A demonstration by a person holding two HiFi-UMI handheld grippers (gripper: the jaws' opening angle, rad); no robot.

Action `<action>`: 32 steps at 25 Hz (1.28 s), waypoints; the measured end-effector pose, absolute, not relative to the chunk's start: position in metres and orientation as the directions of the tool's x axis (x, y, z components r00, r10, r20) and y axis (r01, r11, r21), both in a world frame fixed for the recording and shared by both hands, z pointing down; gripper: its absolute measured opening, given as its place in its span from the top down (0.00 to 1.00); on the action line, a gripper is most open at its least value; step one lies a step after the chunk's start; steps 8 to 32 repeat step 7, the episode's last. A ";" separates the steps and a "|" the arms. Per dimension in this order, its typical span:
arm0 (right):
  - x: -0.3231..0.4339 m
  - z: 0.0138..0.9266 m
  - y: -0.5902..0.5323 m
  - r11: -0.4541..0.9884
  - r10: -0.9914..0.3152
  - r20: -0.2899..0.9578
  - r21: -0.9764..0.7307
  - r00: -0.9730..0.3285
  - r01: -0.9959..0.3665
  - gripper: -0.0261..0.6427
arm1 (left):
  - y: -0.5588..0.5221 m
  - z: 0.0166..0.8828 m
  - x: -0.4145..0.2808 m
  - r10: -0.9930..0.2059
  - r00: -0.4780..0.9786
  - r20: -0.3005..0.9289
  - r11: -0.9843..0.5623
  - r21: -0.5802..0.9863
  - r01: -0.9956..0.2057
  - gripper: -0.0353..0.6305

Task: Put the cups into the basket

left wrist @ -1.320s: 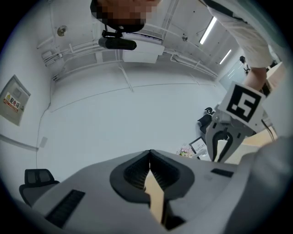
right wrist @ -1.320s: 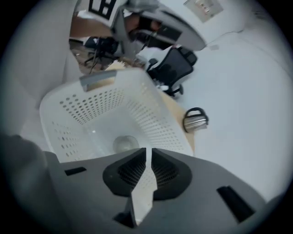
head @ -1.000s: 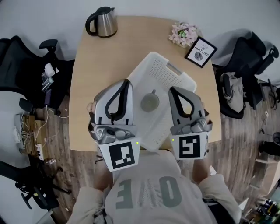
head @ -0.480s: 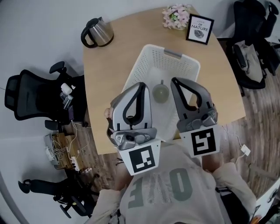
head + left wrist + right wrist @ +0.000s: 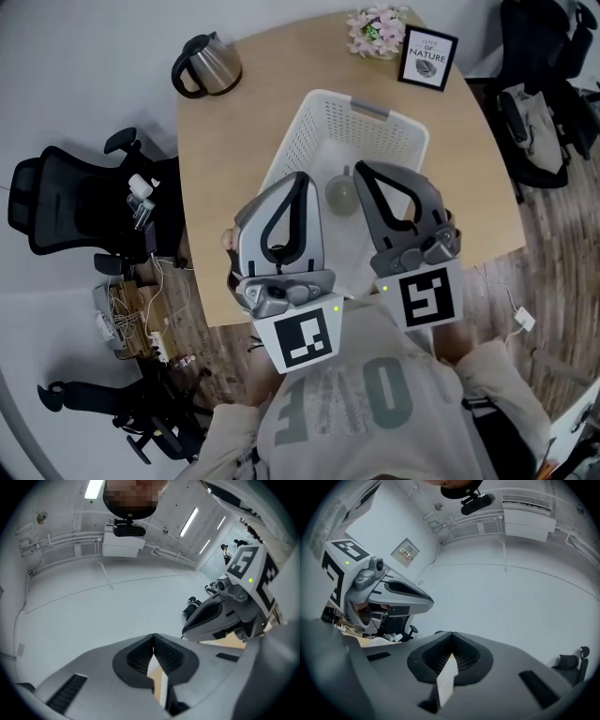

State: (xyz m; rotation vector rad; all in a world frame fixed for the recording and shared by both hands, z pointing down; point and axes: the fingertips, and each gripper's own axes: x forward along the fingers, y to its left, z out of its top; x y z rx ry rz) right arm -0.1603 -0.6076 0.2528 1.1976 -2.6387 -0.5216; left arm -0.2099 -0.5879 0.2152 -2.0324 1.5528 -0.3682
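Grey-green round cup (image 5: 342,194) lies in white perforated plastic basket (image 5: 302,131), none seen outside; left gripper (image 5: 302,177) and right gripper (image 5: 362,170) closed, empty

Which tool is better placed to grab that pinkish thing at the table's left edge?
Left, probably: the left tool hangs just beside the small pinkish thing, while the right tool is over the white plastic basket.
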 end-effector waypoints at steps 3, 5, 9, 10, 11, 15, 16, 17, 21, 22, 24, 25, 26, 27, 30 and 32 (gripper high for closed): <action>-0.161 0.255 -0.609 0.611 -0.757 0.039 0.397 -0.652 -0.685 0.97 | -0.587 0.217 -0.214 -0.953 0.284 -0.106 -0.174 -0.575 -0.800 0.93; -0.161 0.258 -0.608 0.613 -0.758 0.054 0.399 -0.650 -0.682 0.97 | -0.586 0.220 -0.216 -0.955 0.279 -0.097 -0.176 -0.573 -0.800 0.93; -0.160 0.262 -0.607 0.615 -0.760 0.072 0.404 -0.646 -0.677 0.97 | -0.585 0.222 -0.217 -0.957 0.276 -0.087 -0.179 -0.570 -0.802 0.93; -0.160 0.262 -0.607 0.615 -0.760 0.072 0.404 -0.646 -0.677 0.97 | -0.585 0.222 -0.217 -0.957 0.276 -0.087 -0.179 -0.570 -0.802 0.93; -0.160 0.262 -0.607 0.615 -0.760 0.072 0.404 -0.646 -0.677 0.97 | -0.585 0.222 -0.217 -0.957 0.276 -0.087 -0.179 -0.570 -0.802 0.93; -0.160 0.262 -0.607 0.615 -0.760 0.072 0.404 -0.646 -0.677 0.97 | -0.585 0.222 -0.217 -0.957 0.276 -0.087 -0.179 -0.570 -0.802 0.93; -0.160 0.262 -0.607 0.615 -0.760 0.072 0.404 -0.646 -0.677 0.97 | -0.585 0.222 -0.217 -0.957 0.276 -0.087 -0.179 -0.570 -0.802 0.93; -0.160 0.262 -0.607 0.615 -0.760 0.072 0.404 -0.646 -0.677 0.97 | -0.585 0.222 -0.217 -0.957 0.276 -0.087 -0.179 -0.570 -0.802 0.93; -0.160 0.262 -0.607 0.615 -0.760 0.072 0.404 -0.646 -0.677 0.97 | -0.585 0.222 -0.217 -0.957 0.276 -0.087 -0.179 -0.570 -0.802 0.93; -0.160 0.262 -0.607 0.615 -0.760 0.072 0.404 -0.646 -0.677 0.97 | -0.585 0.222 -0.217 -0.957 0.276 -0.087 -0.179 -0.570 -0.802 0.93; -0.160 0.262 -0.607 0.615 -0.760 0.072 0.404 -0.646 -0.677 0.97 | -0.585 0.222 -0.217 -0.957 0.276 -0.087 -0.179 -0.570 -0.802 0.93; -0.160 0.262 -0.607 0.615 -0.760 0.072 0.404 -0.646 -0.677 0.97 | -0.585 0.222 -0.217 -0.957 0.276 -0.087 -0.179 -0.570 -0.802 0.93; -0.160 0.262 -0.607 0.615 -0.760 0.072 0.404 -0.646 -0.677 0.97 | -0.585 0.222 -0.217 -0.957 0.276 -0.087 -0.179 -0.570 -0.802 0.93; -0.160 0.262 -0.607 0.615 -0.760 0.072 0.404 -0.646 -0.677 0.97 | -0.585 0.222 -0.217 -0.957 0.276 -0.087 -0.179 -0.570 -0.802 0.93; -0.160 0.262 -0.607 0.615 -0.760 0.072 0.404 -0.646 -0.677 0.97 | -0.585 0.222 -0.217 -0.957 0.276 -0.087 -0.179 -0.570 -0.802 0.93; -0.160 0.262 -0.607 0.615 -0.760 0.072 0.404 -0.646 -0.677 0.97 | -0.585 0.222 -0.217 -0.957 0.276 -0.087 -0.179 -0.570 -0.802 0.93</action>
